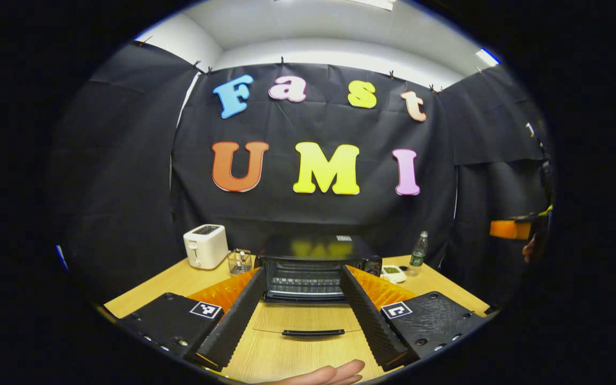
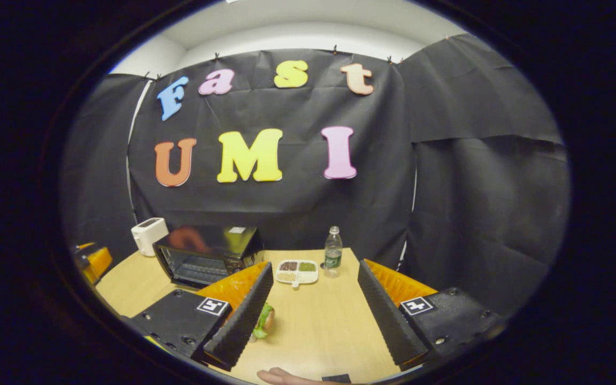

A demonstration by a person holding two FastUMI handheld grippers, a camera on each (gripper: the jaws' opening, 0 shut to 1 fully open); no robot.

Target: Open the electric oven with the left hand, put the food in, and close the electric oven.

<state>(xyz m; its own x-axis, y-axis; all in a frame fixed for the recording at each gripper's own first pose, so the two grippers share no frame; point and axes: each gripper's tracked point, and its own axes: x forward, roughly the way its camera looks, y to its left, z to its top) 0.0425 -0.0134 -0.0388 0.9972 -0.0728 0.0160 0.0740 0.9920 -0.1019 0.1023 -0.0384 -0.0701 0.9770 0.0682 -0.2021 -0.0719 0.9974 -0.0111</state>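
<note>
A wooden table (image 1: pixel 179 278) stands before a black cloth wall. At far left sits a white toaster (image 1: pixel 206 245), then a small wire basket (image 1: pixel 239 261). The black oven (image 1: pixel 308 267) stands mid-table, its door (image 1: pixel 308 326) folded down flat and the rack visible inside. The left gripper (image 1: pixel 302 315) hovers before it, jaws wide apart, holding nothing. Right of the oven come a divided dish (image 2: pixel 297 271) and a bottle (image 2: pixel 332 252). The right gripper (image 2: pixel 313 315) is also spread wide and empty; the food (image 2: pixel 265 321), a sandwich, lies on the table just beside its left finger.
</note>
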